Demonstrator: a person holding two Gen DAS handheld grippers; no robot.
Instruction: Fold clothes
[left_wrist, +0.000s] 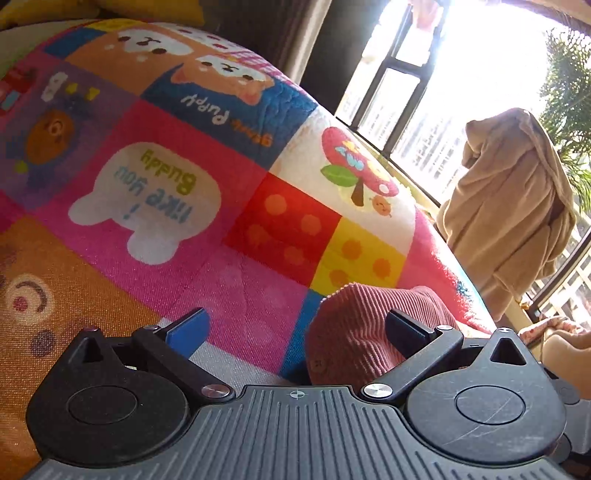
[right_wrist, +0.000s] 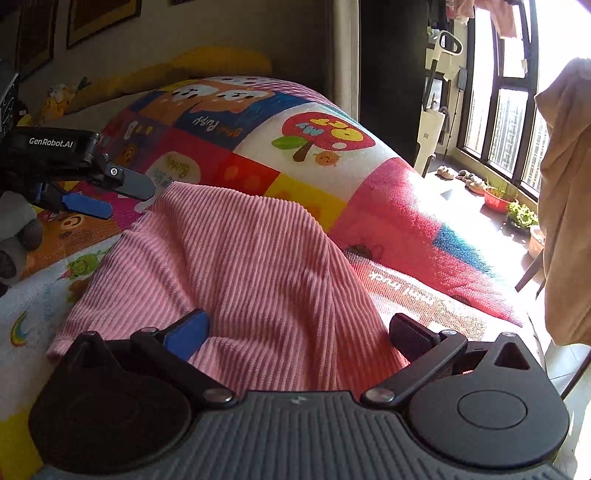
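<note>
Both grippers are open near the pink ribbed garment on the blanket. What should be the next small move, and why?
Probably close the left gripper on the near corner of the pink ribbed garment. Its jaws stand open with that corner against the right finger, and the right gripper is open over the other end, holding nothing. The garment lies rumpled on the patchwork blanket, not yet folded.

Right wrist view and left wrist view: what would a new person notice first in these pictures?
First, the pink ribbed garment, lying rumpled on the colourful cartoon blanket just ahead of the open right gripper. The left gripper, also open, sits at the garment's far left corner. By the bright window on the right, a beige garment hangs.
</note>
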